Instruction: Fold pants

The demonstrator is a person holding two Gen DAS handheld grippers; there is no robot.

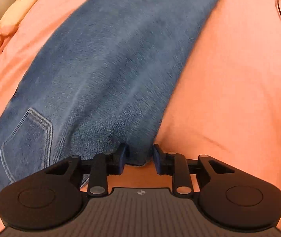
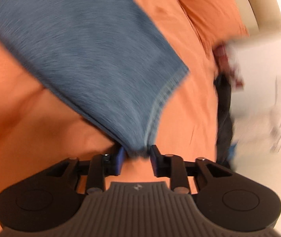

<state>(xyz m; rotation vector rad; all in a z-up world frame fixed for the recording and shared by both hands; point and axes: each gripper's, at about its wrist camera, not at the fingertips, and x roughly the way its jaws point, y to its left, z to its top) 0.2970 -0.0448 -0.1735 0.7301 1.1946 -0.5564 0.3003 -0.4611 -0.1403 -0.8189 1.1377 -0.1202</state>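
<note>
the jeans [image 1: 105, 75] lie spread on an orange bed sheet [image 1: 239, 88], blue denim with pale stitching, and both claws have hold of them. the left gripper [image 1: 139, 155] sits low and near level at the waist end, its 2 blue pads [image 1: 122, 154] closed in on a bunched fold of denim that rises from between them and fans out ahead. a back pocket [image 1: 28, 144] with double stitch lines lies just left of that claw, flat on the cloth. in the right wrist view the right gripper [image 2: 137, 154] pinches a corner of the leg end [image 2: 93, 59], where the stitched hem [image 2: 160, 102] runs down into the pads; the fabric is pulled to a narrow point at the grip and widens away to the upper left. this view is motion-blurred. an orange pillow [image 2: 205, 13] lies beyond the leg, and dark cloth [image 2: 223, 108] hangs at the bed's right edge beside white floor.
</note>
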